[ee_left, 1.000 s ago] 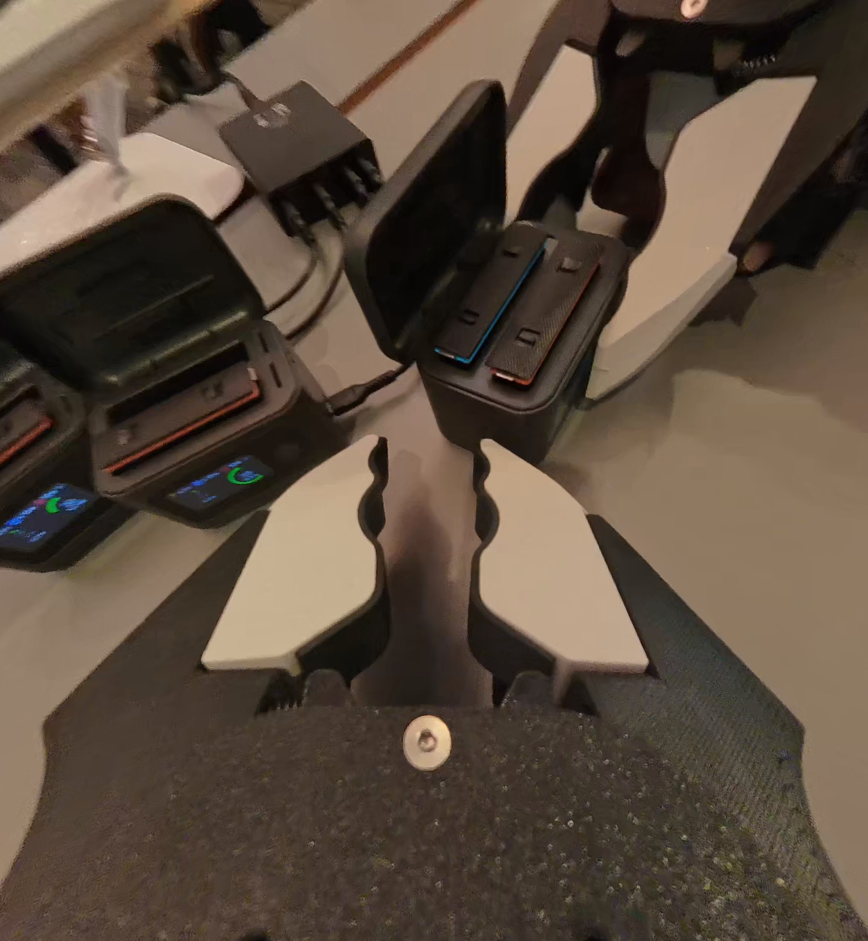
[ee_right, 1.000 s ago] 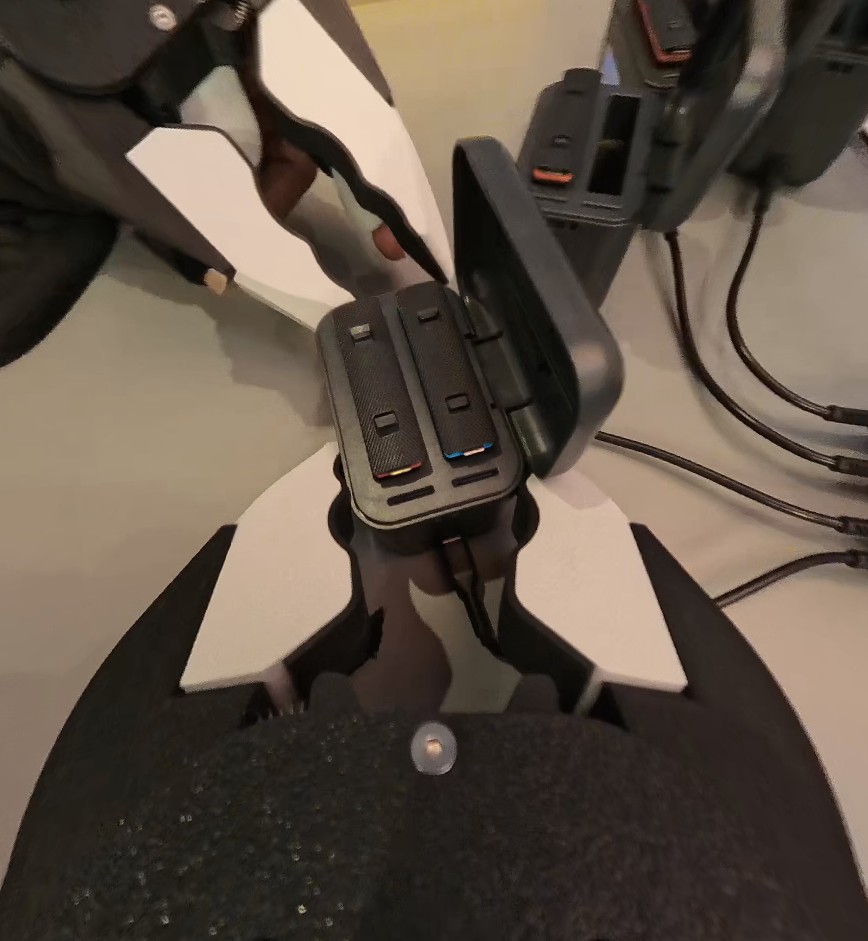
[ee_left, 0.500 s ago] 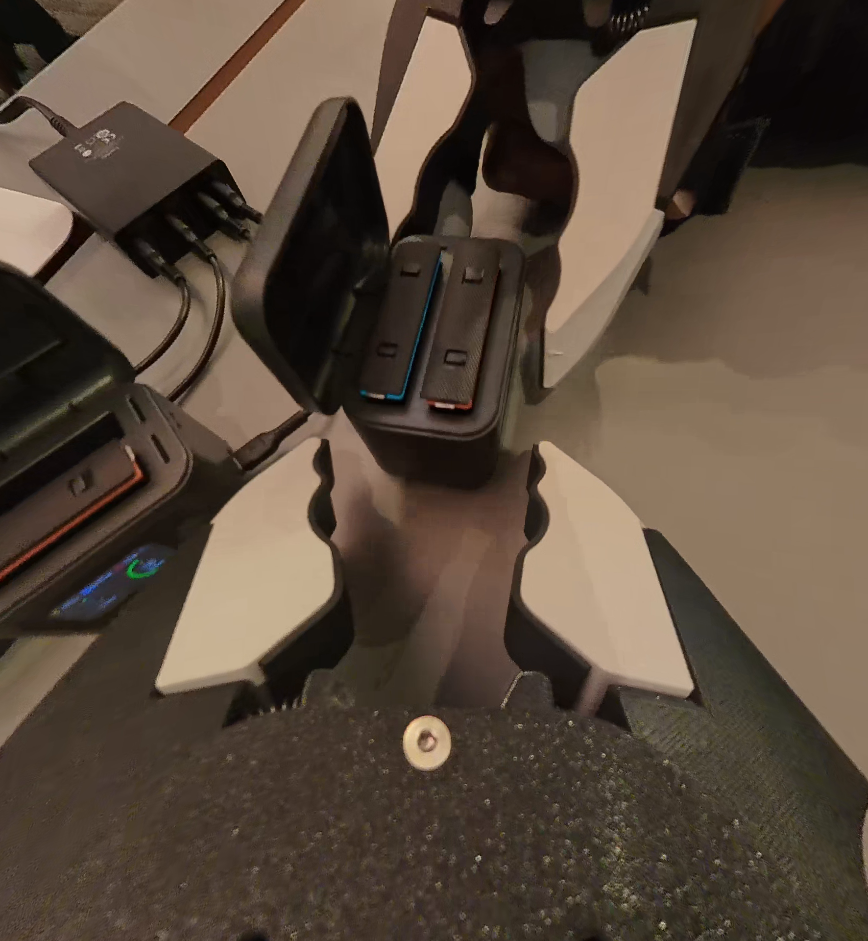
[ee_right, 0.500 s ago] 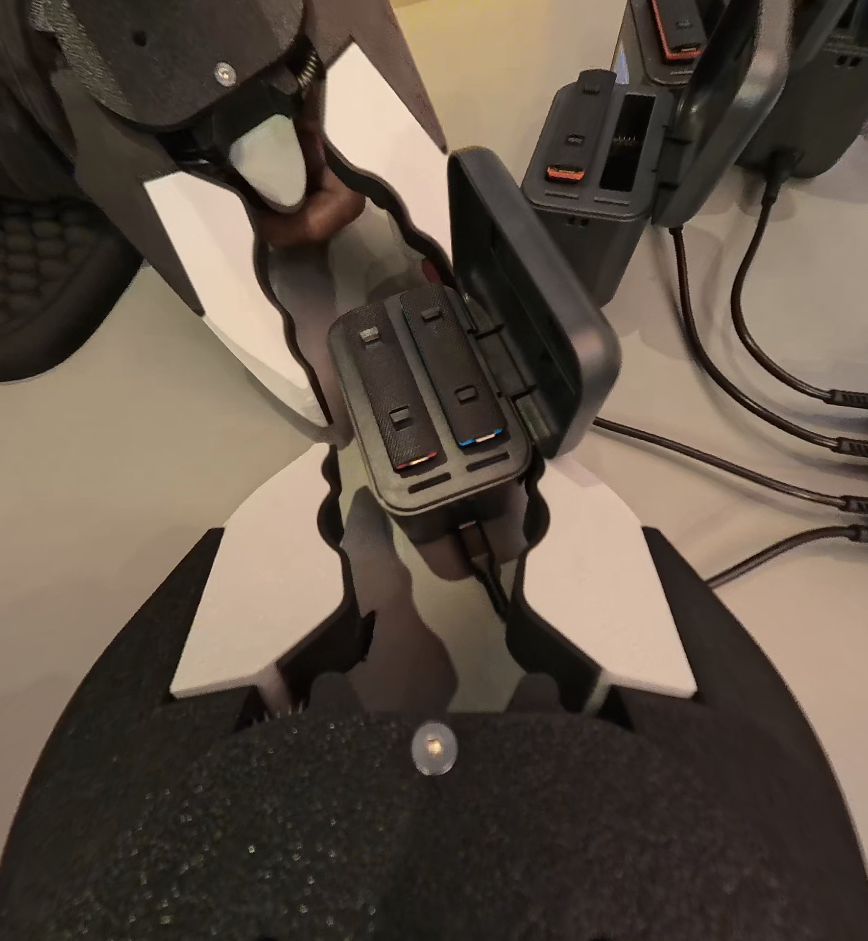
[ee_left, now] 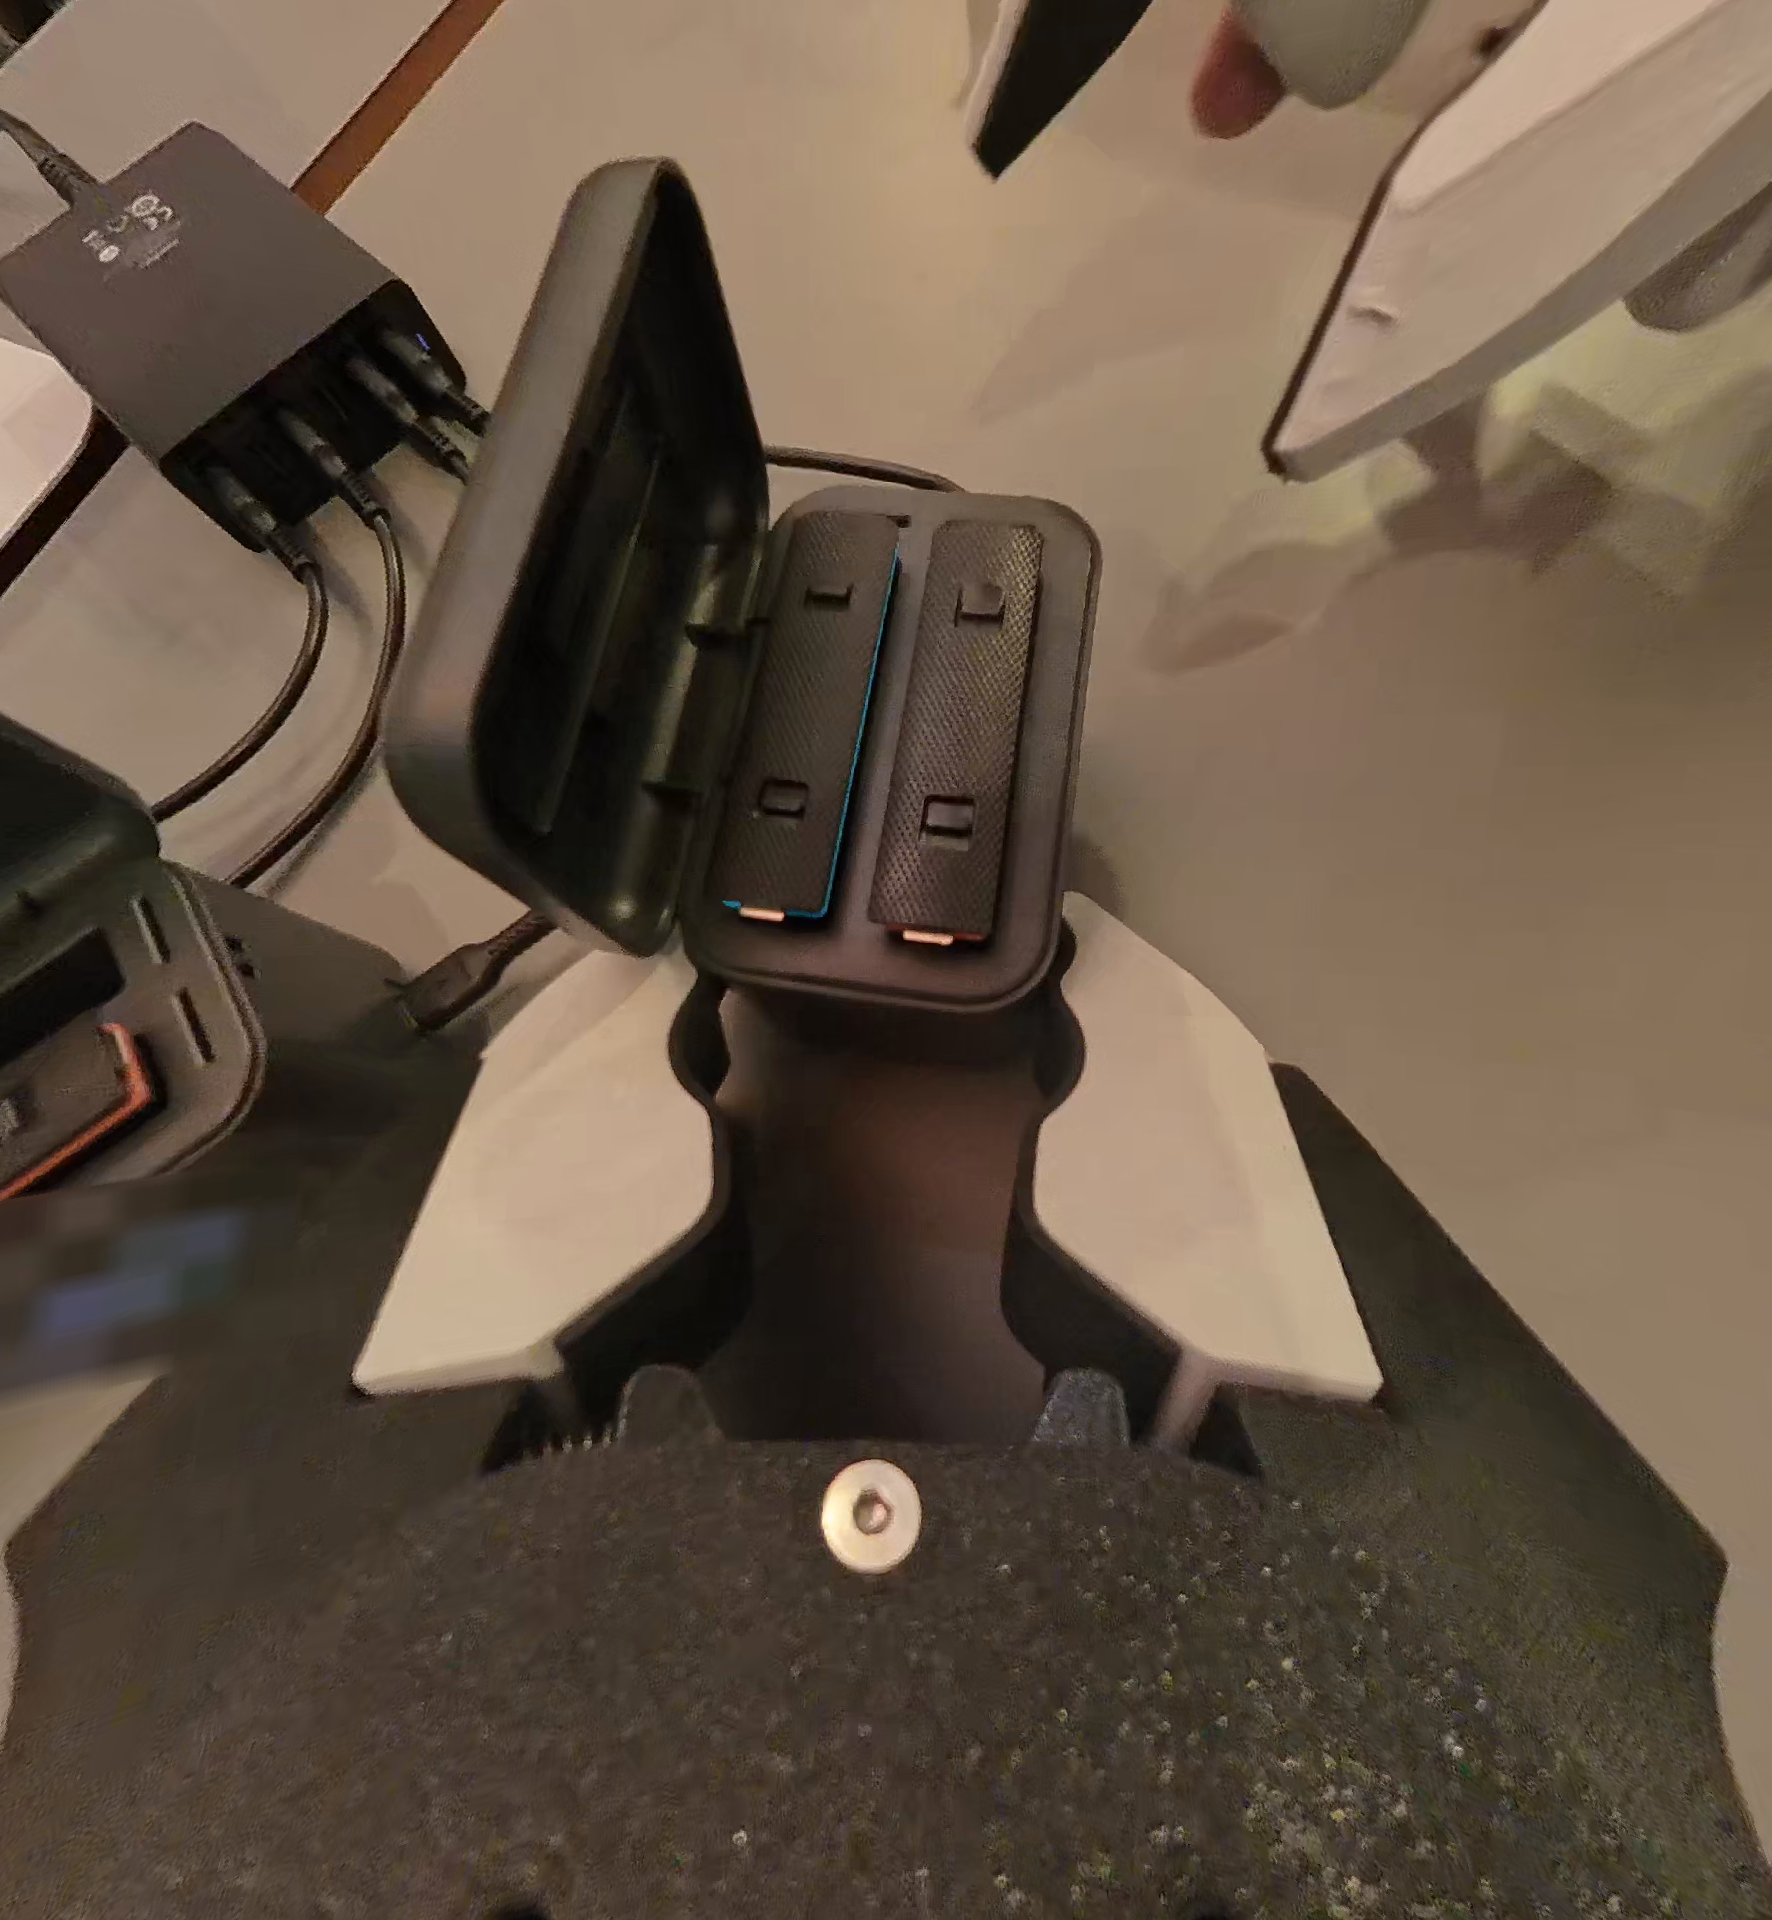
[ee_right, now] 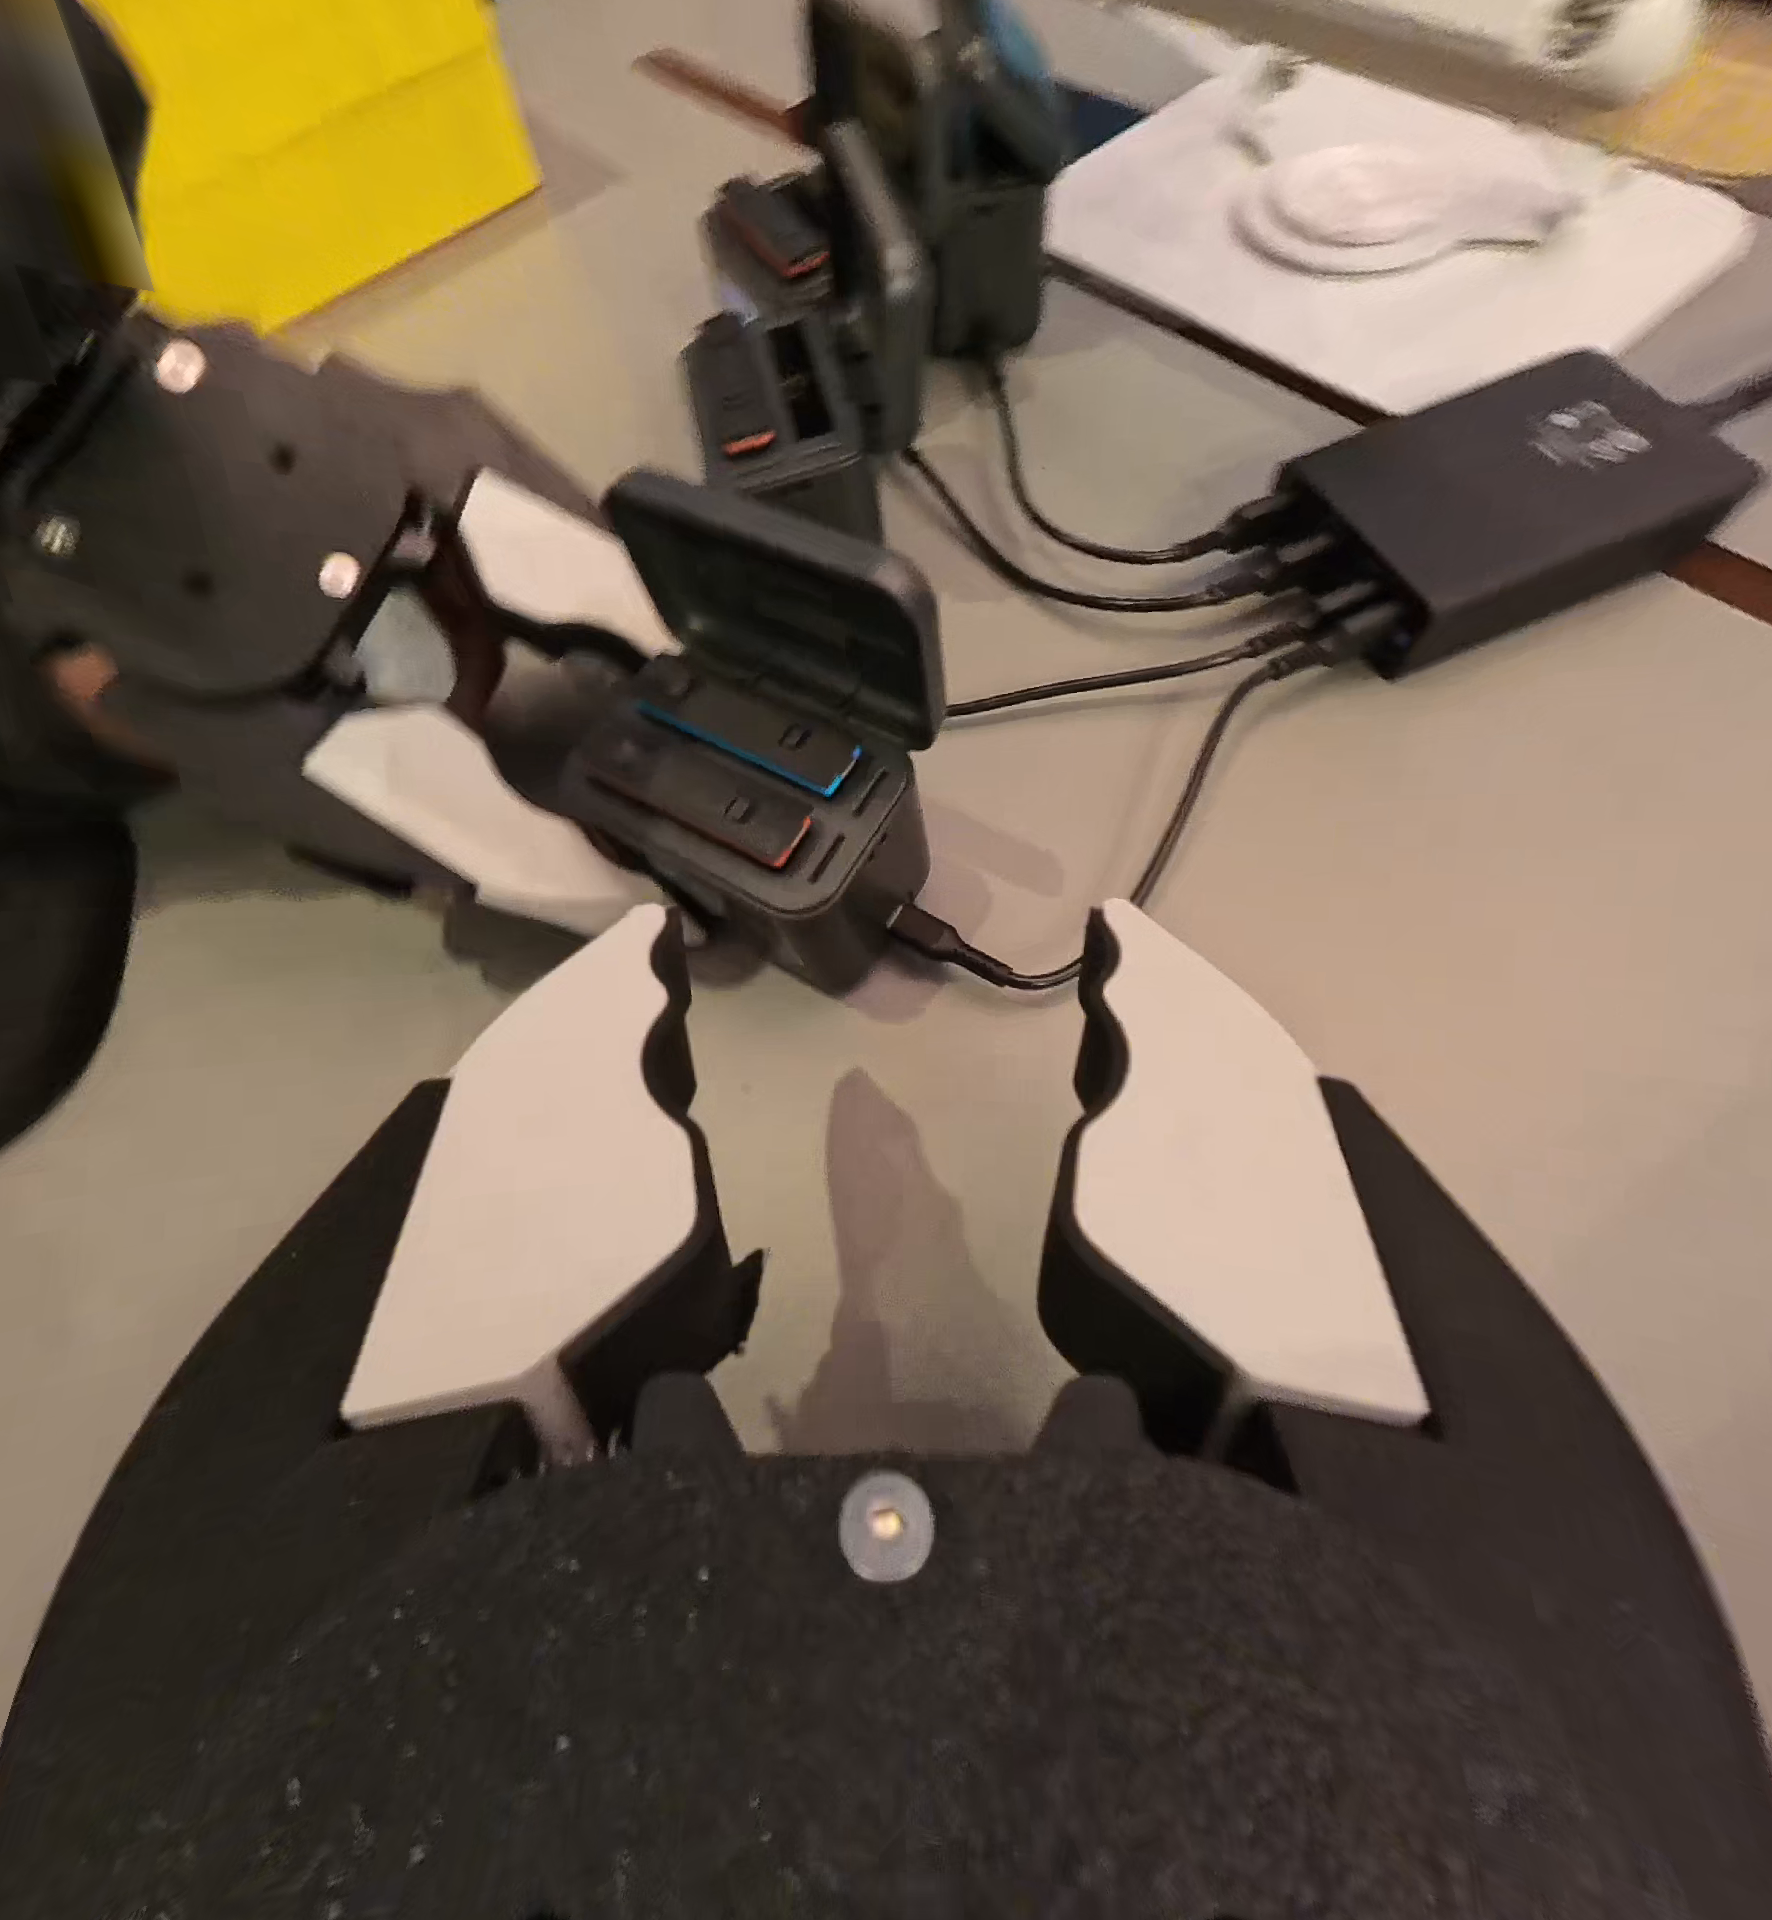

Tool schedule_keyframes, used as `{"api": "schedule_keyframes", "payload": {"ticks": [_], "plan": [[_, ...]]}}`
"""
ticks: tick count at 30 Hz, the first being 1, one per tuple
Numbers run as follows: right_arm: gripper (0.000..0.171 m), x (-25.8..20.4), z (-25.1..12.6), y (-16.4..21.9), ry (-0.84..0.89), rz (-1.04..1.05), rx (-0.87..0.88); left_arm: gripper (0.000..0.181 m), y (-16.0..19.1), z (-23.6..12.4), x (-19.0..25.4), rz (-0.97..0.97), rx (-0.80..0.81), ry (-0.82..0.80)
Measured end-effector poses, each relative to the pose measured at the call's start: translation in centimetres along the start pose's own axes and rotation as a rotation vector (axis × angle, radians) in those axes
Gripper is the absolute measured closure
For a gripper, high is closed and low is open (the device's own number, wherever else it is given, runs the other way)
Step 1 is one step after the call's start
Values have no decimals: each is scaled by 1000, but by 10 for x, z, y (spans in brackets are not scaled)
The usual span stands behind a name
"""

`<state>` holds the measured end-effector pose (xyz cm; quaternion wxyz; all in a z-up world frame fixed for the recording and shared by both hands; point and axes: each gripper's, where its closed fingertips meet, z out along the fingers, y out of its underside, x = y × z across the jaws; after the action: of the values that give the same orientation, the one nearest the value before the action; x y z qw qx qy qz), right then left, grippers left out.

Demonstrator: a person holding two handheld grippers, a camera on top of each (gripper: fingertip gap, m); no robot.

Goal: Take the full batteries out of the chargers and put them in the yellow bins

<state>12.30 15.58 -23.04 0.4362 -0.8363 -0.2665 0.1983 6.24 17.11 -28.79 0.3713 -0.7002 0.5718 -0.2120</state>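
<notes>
A black charger point(ee_left: 861, 982) stands on the grey table with its lid point(ee_left: 591, 582) open to the left. It holds a blue-edged battery point(ee_left: 799, 727) and an orange-edged battery point(ee_left: 955, 727), both seated in their slots. My left gripper point(ee_left: 877, 1039) has a finger on each side of the charger body and is shut on it. My right gripper point(ee_right: 882, 925) is open and empty, a short way back from the charger point(ee_right: 840, 914). The right wrist view shows the left gripper point(ee_right: 612, 769) holding the charger from the left. A yellow bin point(ee_right: 321, 156) stands at the far left.
More open chargers point(ee_right: 809, 395) stand behind, one close on my left point(ee_left: 82, 1039). A black power hub point(ee_right: 1516, 509) sits at the right with several cables; one cable point(ee_right: 1173, 790) runs to the held charger. A flat white device point(ee_right: 1381, 229) lies beyond. About 9 cm separates my left fingertips from my right.
My left gripper moved forward around the charger body and closed on it. My right gripper, which straddled the charger's far end, pulled back and away and now stands open.
</notes>
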Motion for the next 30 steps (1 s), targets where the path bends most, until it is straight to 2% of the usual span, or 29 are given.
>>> {"api": "schedule_keyframes", "payload": {"ticks": [4, 7, 10, 16, 23, 30], "plan": [[90, -8, -1, -6, 221, 86, 95, 123, -1, 1, 4, -26, -9, -36], [92, -26, 7, -7, 290, 69, 105, 123, -2, 2, 6, -39, -11, -51], [96, -39, 21, -9, 305, 77, 106, 124, -2, 2, 6, -48, -8, -56], [101, -36, 40, -7, 375, 74, 78, 124, -2, 1, 6, -57, -2, -57], [112, -36, 41, -10, 408, 77, 106, 124, -2, 1, 5, -73, 0, -54], [113, -36, 39, -10, 412, 78, 101, 124, -2, 1, 6, -71, 3, -46]]}}
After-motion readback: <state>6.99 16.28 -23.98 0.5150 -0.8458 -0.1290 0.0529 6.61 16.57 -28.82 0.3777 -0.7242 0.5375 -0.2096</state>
